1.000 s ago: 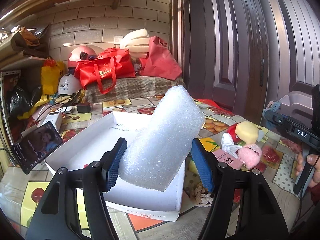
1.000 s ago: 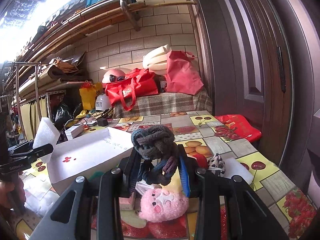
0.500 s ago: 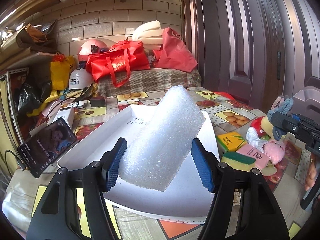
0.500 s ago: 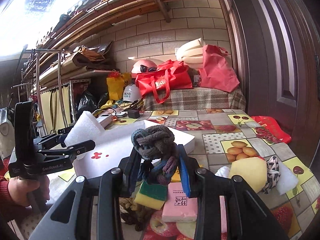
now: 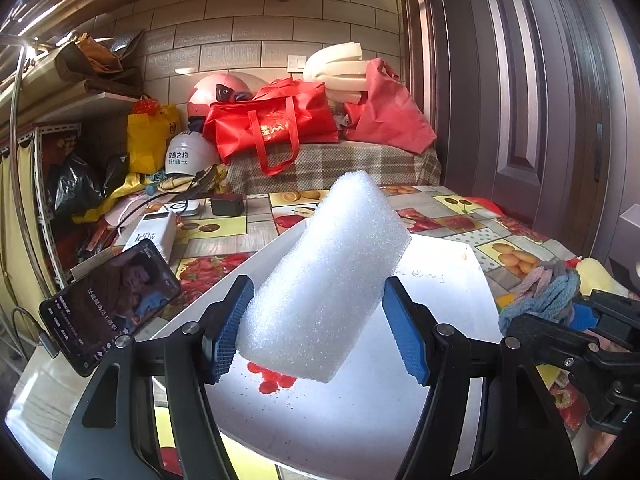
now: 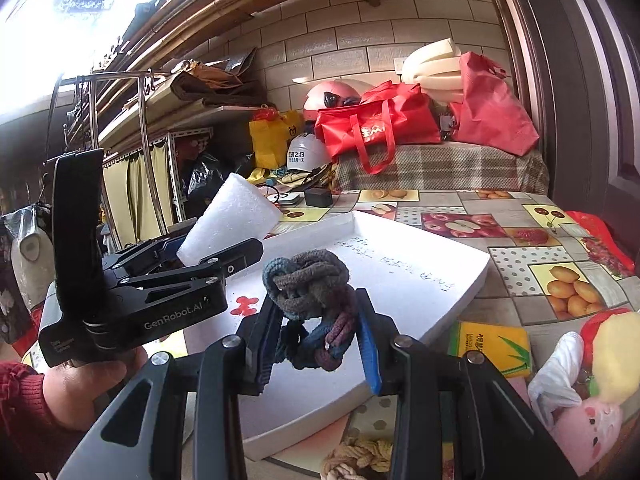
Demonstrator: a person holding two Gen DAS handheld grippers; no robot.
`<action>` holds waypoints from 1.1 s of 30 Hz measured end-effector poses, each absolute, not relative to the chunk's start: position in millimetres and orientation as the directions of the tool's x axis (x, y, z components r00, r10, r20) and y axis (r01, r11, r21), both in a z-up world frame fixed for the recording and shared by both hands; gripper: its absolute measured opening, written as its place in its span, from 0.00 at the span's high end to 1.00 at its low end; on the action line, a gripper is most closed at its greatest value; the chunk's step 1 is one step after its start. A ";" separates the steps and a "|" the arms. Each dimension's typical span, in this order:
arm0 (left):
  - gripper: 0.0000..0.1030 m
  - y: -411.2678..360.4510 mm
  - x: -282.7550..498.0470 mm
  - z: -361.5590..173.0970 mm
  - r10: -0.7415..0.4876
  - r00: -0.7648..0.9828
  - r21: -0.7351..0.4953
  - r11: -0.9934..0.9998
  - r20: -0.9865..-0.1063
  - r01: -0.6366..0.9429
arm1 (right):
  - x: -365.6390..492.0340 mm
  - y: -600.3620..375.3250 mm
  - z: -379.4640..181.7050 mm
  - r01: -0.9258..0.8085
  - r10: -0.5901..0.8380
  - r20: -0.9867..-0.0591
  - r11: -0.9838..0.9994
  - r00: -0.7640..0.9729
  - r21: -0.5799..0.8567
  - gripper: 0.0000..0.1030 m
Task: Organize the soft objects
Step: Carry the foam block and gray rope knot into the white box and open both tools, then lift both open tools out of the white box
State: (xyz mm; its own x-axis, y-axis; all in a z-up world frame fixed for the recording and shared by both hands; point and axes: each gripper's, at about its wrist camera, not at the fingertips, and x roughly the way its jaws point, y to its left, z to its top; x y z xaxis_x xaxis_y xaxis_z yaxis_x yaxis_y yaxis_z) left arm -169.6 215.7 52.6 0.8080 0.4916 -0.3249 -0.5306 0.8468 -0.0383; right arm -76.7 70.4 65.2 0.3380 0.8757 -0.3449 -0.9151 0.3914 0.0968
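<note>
The left gripper [image 5: 316, 336] pinches a white foam block [image 5: 324, 276] between its 2 blue pads, the block tilted up and away over the white box [image 5: 436, 396] on the table [image 5: 224, 224]. The right gripper [image 6: 320, 336] is closed tight on a knotted rope toy [image 6: 310, 292] — grey, blue and maroon strands — held above the box's near edge. Both soft things hang over the box, touching nothing below. On the table to the right lie a yellow packet [image 6: 492, 340] and a pink plush [image 6: 588, 424]; a phone [image 5: 108, 304] leans at the left. A hand [image 6: 92, 384] in a red sleeve grips the left handle.
</note>
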 end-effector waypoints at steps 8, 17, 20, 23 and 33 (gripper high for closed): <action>0.34 248.5 -153.0 51.8 0.526 0.776 -0.057 0.814 -0.347 -0.578 | -74.4 104.9 67.4 -0.909 0.869 -0.326 0.413 0.373 0.062 0.66; 0.22 269.1 -146.5 49.2 0.542 0.748 -0.103 0.780 -0.383 -0.617 | -47.6 138.1 62.6 -0.872 0.809 -0.415 0.484 0.416 0.069 0.38; 0.07 262.9 -148.3 51.0 0.569 0.740 -0.078 0.772 -0.359 -0.631 | -44.4 134.8 61.6 -0.859 0.799 -0.422 0.505 0.429 0.084 0.17; 0.00 261.2 -151.7 52.3 0.593 0.729 -0.075 0.756 -0.342 -0.650 | -43.1 132.2 63.0 -0.855 0.801 -0.415 0.509 0.430 0.097 0.17; 0.00 256.7 -157.0 55.6 0.615 0.727 -0.065 0.748 -0.305 -0.660 | -47.7 131.2 66.8 -0.846 0.798 -0.390 0.527 0.459 0.084 0.16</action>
State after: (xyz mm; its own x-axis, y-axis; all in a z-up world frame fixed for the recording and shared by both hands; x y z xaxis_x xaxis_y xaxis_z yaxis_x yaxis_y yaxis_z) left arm -157.0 256.7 55.6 0.7271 0.6150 -0.3052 -0.6602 0.7482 -0.0651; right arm -47.7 131.2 66.8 0.4588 0.7985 -0.3897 -0.8457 0.5270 0.0841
